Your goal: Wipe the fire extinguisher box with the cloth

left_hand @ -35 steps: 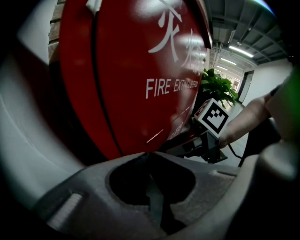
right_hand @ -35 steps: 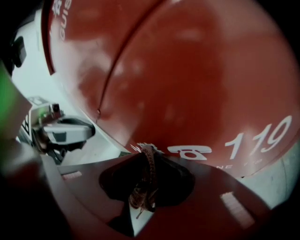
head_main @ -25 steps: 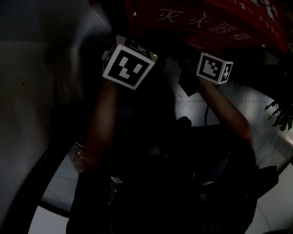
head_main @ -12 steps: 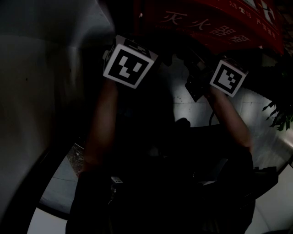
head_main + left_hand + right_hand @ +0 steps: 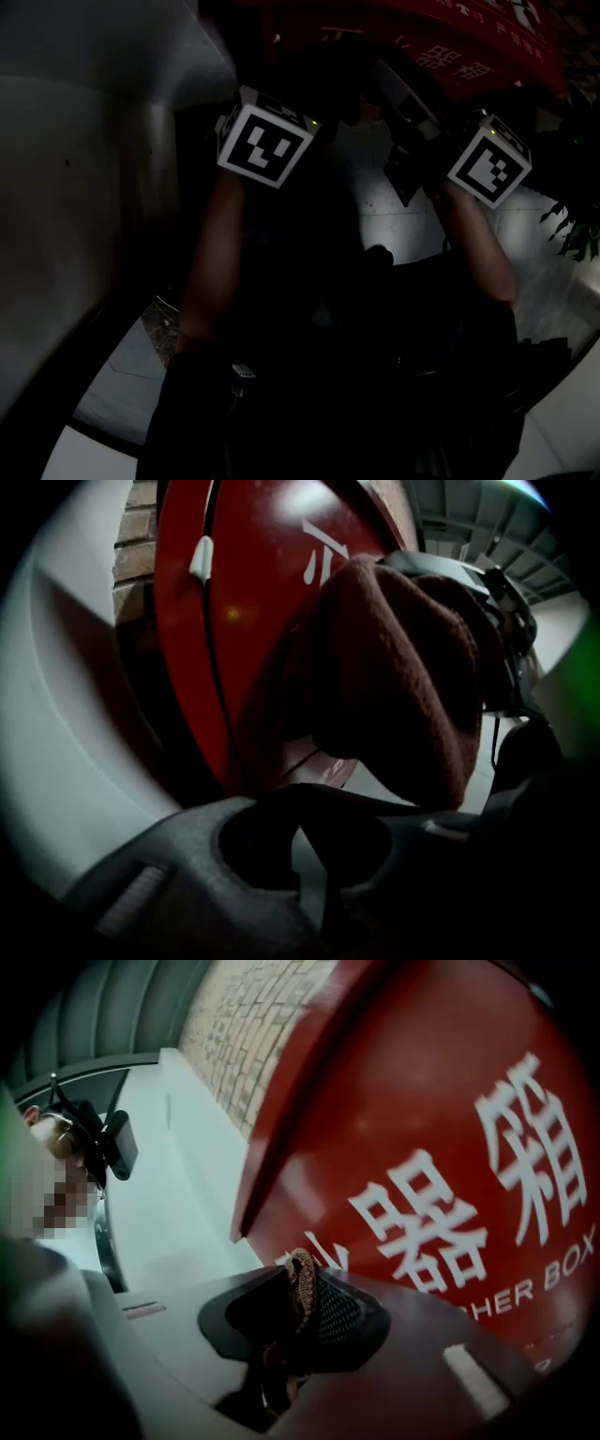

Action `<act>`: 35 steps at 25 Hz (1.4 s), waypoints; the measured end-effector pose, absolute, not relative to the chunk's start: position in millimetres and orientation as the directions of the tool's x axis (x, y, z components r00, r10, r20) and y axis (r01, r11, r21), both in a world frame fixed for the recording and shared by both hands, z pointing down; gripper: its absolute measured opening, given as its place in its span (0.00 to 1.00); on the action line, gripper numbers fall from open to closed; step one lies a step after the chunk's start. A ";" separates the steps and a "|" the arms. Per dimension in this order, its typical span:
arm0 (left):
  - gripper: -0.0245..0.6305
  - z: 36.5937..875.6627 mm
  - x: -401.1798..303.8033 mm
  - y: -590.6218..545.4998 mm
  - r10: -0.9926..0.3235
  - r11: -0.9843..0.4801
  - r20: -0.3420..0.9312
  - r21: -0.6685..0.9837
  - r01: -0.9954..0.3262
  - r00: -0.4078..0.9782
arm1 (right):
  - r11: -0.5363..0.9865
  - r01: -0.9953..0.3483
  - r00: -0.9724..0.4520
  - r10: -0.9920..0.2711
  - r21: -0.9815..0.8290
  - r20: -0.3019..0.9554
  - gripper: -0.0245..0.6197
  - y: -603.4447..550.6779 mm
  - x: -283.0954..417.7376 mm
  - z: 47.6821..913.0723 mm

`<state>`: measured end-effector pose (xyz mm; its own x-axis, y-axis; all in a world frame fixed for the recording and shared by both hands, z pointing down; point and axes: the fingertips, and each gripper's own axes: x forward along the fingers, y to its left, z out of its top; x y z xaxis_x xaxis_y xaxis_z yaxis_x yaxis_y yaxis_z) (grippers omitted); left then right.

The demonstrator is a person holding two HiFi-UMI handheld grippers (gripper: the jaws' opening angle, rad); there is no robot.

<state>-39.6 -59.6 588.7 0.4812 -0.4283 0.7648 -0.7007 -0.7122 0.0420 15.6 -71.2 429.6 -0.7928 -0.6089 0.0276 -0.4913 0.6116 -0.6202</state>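
The red fire extinguisher box (image 5: 441, 1119) with white lettering fills the right gripper view and runs across the top of the dark head view (image 5: 441, 37). My right gripper (image 5: 295, 1293) is shut on an edge of the brown cloth (image 5: 302, 1283), close to the box's front. In the left gripper view the cloth (image 5: 403, 677) hangs as a bulky brown wad against the red box (image 5: 253, 602), with the right gripper's body (image 5: 502, 592) behind it. My left gripper (image 5: 311, 841) is shut with nothing in it, below and left of the cloth. Its marker cube (image 5: 265, 141) shows in the head view.
A brick wall (image 5: 253, 1026) stands behind the box. A pale floor or ledge (image 5: 178, 1194) runs along the wall. A white curved wall (image 5: 66, 714) lies left of the box. A green plant (image 5: 577, 234) is at the right edge.
The right gripper has slid to the right along the box front with the cloth. The left gripper has hardly moved.
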 end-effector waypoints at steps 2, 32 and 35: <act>0.04 587.7 -41.0 -58.8 -0.432 -0.712 0.765 0.036 -0.702 0.477 | 0.630 -0.484 -0.794 -0.608 -0.607 0.001 0.15 -70.4 13.9 417.7; 0.04 593.5 -113.0 -81.9 -0.480 -0.604 0.796 0.004 -0.797 0.368 | 0.537 -0.323 -0.882 -0.470 -0.779 0.041 0.15 -43.4 -27.9 469.4; 0.04 594.9 -114.1 -79.0 -0.476 -0.601 0.799 0.010 -0.799 0.368 | 0.483 -0.341 -0.890 -0.443 -0.806 0.111 0.15 -36.7 -39.2 517.8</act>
<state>-114.1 -79.0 594.9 0.3680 -0.4763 0.7985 -0.7991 -0.6011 0.0097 -39.2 -36.7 517.8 -0.8899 -0.4425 0.1106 -0.3406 0.4833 -0.8065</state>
